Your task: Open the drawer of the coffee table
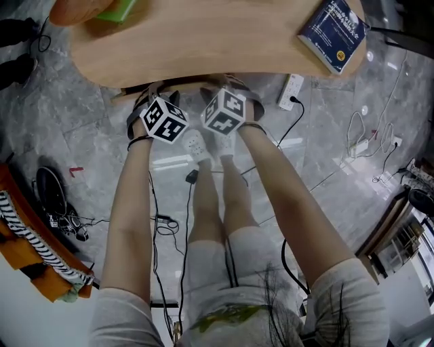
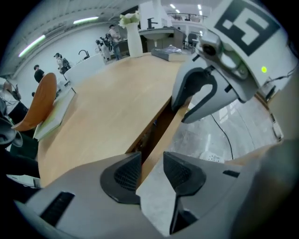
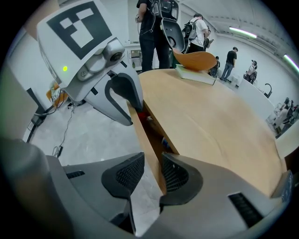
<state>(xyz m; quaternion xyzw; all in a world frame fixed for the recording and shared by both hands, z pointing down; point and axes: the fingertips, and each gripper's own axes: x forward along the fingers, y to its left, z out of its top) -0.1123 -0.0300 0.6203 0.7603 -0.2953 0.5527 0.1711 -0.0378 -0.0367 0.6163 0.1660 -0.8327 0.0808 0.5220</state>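
Note:
The coffee table's light wooden top [image 1: 203, 41] fills the upper head view, with both grippers at its near edge. The drawer front [image 2: 173, 128], a thin wooden board, stands a little out from the table, and a dark gap shows behind it. My left gripper [image 2: 152, 172] straddles the board's top edge: one pad lies against it and floor shows beside the other. My right gripper [image 3: 153, 172] sits further along the same board [image 3: 142, 135], which fills the space between its pads. Each gripper shows in the other's view, astride the board.
A blue book [image 1: 333, 30] lies on the table's far right. An orange curved object [image 1: 78, 10] lies at its far left, on something green. A white power strip [image 1: 290, 91] and cables lie on the grey floor. People stand in the background.

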